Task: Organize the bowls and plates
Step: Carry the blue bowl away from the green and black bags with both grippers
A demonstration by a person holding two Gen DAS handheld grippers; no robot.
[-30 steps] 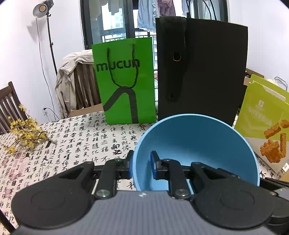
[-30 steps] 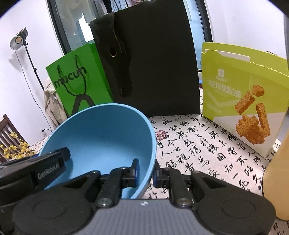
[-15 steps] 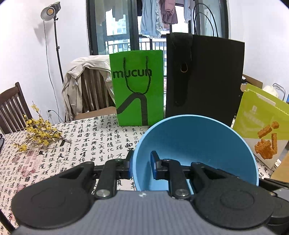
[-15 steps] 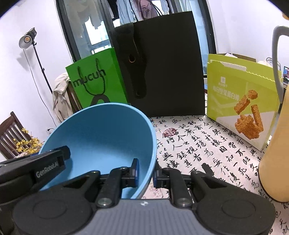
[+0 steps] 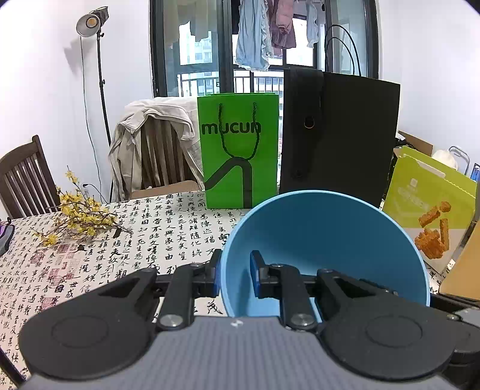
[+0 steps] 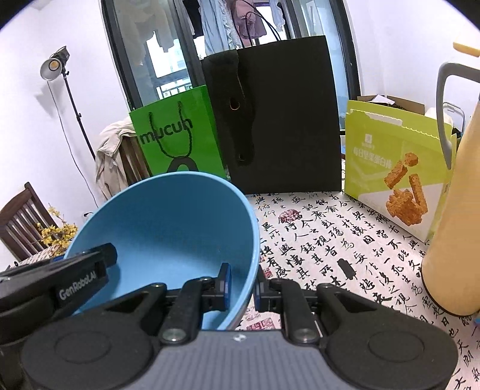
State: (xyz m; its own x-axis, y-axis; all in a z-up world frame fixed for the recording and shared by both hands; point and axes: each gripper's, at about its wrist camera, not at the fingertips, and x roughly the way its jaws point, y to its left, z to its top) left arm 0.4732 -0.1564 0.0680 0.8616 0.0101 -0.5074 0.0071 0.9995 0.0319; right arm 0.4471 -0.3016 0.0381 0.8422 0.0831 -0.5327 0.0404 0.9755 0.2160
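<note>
**Blue bowl pinched at both rims, above the table**

Left wrist view. The left gripper (image 5: 235,271) is clamped on the near left wall of the blue bowl (image 5: 324,237): one pad outside the rim, the other inside, both pressed against the wall. The bowl is tilted, its opening turned toward the camera, and sits right of centre above the calligraphy tablecloth (image 5: 156,228). Behind it stand a green "mucun" bag (image 5: 238,153) and, just to its right, a tall black bag (image 5: 339,135). A lime snack box (image 5: 429,210) stands at far right. Yellow flower sprigs (image 5: 78,219) lie on the cloth at left. A chair draped with a beige jacket (image 5: 150,144) stands behind the table; a studio lamp (image 5: 90,22) is against the wall.

Right wrist view. The right gripper (image 6: 242,288) pinches the bowl's (image 6: 168,222) right wall the same way, one pad inside, one outside, the wall tight between them. The bowl fills the left half of the view. The other gripper's dark body (image 6: 60,282), lettered "GenRobot.AI", reaches in across the bowl's left edge. Green bag (image 6: 177,138), black bag (image 6: 279,120) and snack box (image 6: 396,168) line the far side of the cloth (image 6: 336,246). A yellow jug (image 6: 456,216) with a grey handle stands at the right edge.
</note>
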